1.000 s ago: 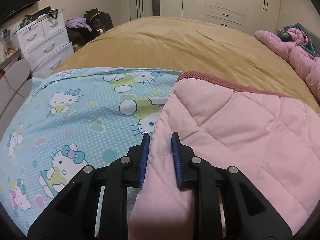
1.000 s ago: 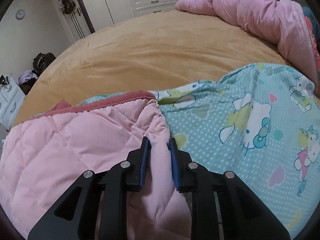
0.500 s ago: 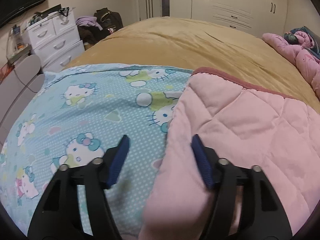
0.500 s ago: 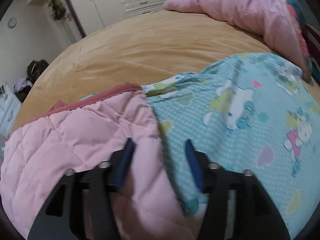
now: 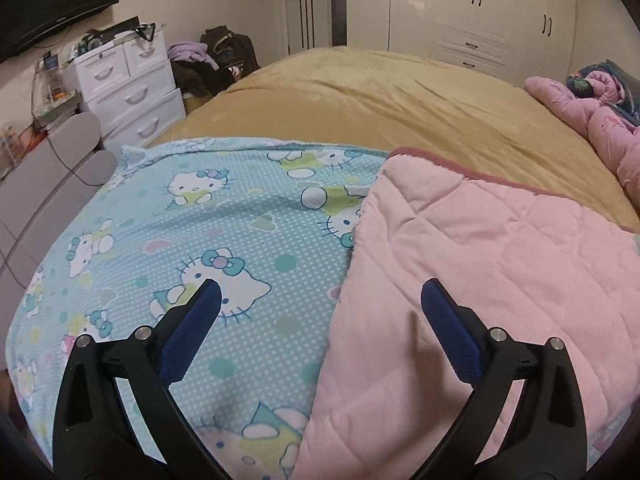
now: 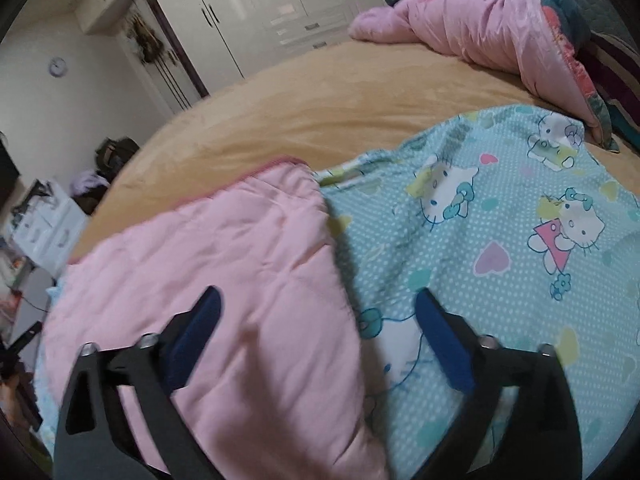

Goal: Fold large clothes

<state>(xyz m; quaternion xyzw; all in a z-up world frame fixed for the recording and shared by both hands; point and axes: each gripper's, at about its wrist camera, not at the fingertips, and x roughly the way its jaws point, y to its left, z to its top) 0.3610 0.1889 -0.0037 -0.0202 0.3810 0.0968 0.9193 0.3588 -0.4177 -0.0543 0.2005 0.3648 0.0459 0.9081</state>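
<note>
Lying spread on a bed covered in a tan sheet is a quilted blanket with a blue cartoon-cat print on one face and plain pink quilting on the other. Both sides of the blanket are folded inward so that the pink face shows as a flap over the blue print. Seen from the left wrist camera, the left tool hangs just above the blanket with its two blue-padded fingers spread wide apart and gripping nothing; the pink flap's edge runs between them, blue print under the left finger and pink under the right. Seen from the right wrist camera, the right tool is likewise wide apart and empty, with pink flap under its left finger and blue print under its right. Ahead of the left tool and off to its left stands a white chest of drawers. Ahead of both tools, past the bed, are white wardrobe doors. Ahead and to the right of the right tool, a crumpled pink duvet lies on the bed.
</note>
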